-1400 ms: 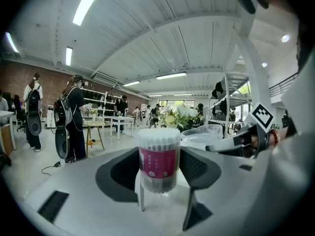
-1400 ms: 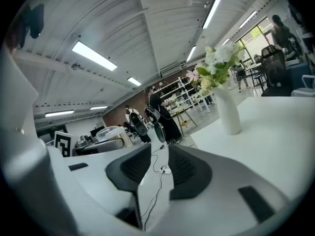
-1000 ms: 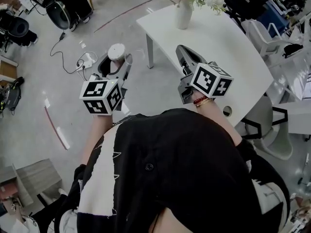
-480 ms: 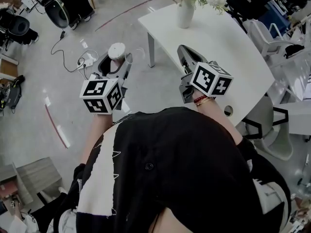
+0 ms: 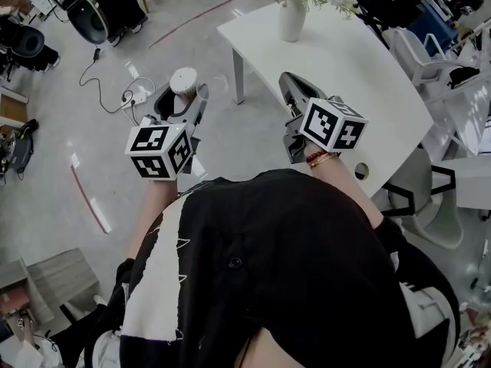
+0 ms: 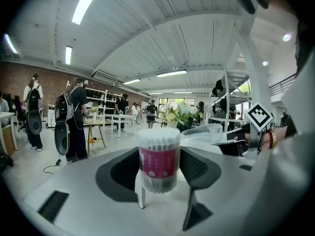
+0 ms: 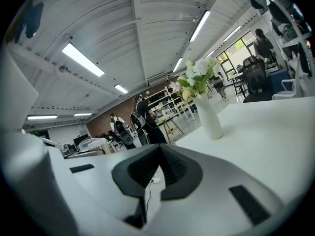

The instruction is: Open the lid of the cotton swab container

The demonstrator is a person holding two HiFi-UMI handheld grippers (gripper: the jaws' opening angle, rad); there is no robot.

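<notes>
Jaws of the left gripper (image 5: pixel 184 100) pinch the cotton swab container (image 6: pixel 158 159) by its sides, upright (pink label toward the camera, white swab tips on top), out over the floor. The right gripper (image 7: pixel 158 167) has its jaws pressed together above the white table (image 5: pixel 360 75), near the vase (image 5: pixel 291 20).

A white rectangular table (image 5: pixel 345 60) stands on a grey polished concrete floor (image 5: pixel 61 129). At the table's far corner is a white ceramic vase of pale flowers (image 5: pixel 291 20), and white plastic chairs (image 5: pixel 410 52) stand to its right. To its left, a white power strip (image 5: pixel 138 94) lies among black cables. Beyond the table are a red brick wall (image 6: pixel 19 75) and long strip lights (image 6: pixel 87 3) on a white ribbed ceiling (image 6: pixel 162 28).
</notes>
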